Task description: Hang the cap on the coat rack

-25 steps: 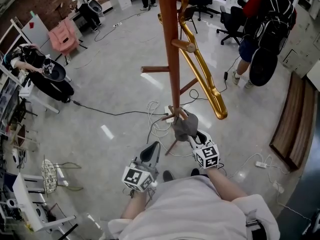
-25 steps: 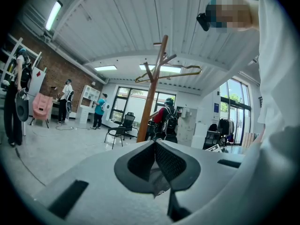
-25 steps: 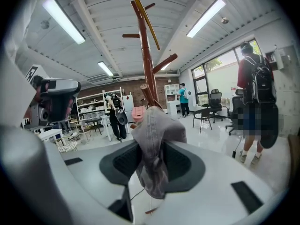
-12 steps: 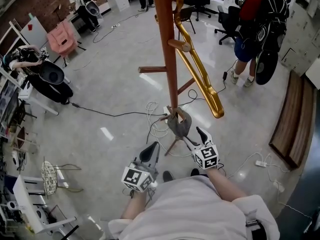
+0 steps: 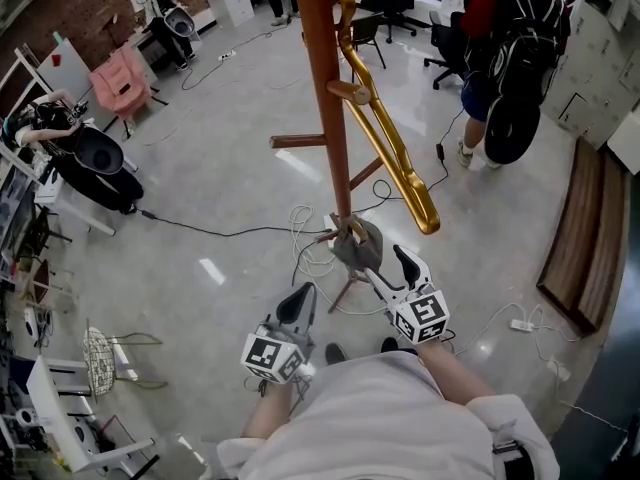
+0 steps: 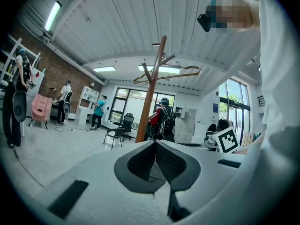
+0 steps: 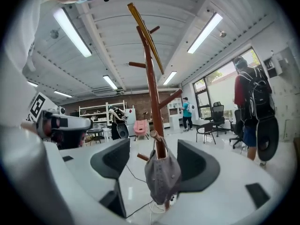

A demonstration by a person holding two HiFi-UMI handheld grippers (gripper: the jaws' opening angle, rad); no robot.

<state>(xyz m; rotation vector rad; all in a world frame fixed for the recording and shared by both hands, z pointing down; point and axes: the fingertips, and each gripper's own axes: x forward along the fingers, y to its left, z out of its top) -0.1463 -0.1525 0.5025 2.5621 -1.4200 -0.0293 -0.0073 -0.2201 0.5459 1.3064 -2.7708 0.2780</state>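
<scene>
The grey cap (image 5: 358, 246) (image 7: 161, 175) hangs from a low peg of the brown wooden coat rack (image 5: 325, 118) (image 7: 152, 97). A gold hanger (image 5: 395, 148) rests on a higher peg. My right gripper (image 5: 386, 268) (image 7: 154, 161) is open just in front of the cap. Its jaws have just been opening, and the cap dangles between them in the right gripper view without either pad pressing on it. My left gripper (image 5: 300, 303) (image 6: 156, 165) is held low to the left, shut on nothing, pointing level towards the rack.
White and black cables (image 5: 315, 253) lie round the rack's feet. A person with a black backpack (image 5: 510, 58) stands at the back right near office chairs. A wooden bench (image 5: 580, 238) runs along the right. A pink garment (image 5: 120, 73) and other people are far left.
The right gripper was shut on the cap at the peg. It has let go, opened wide and risen a little. The cap now hangs on its own. The left gripper has stayed still.
</scene>
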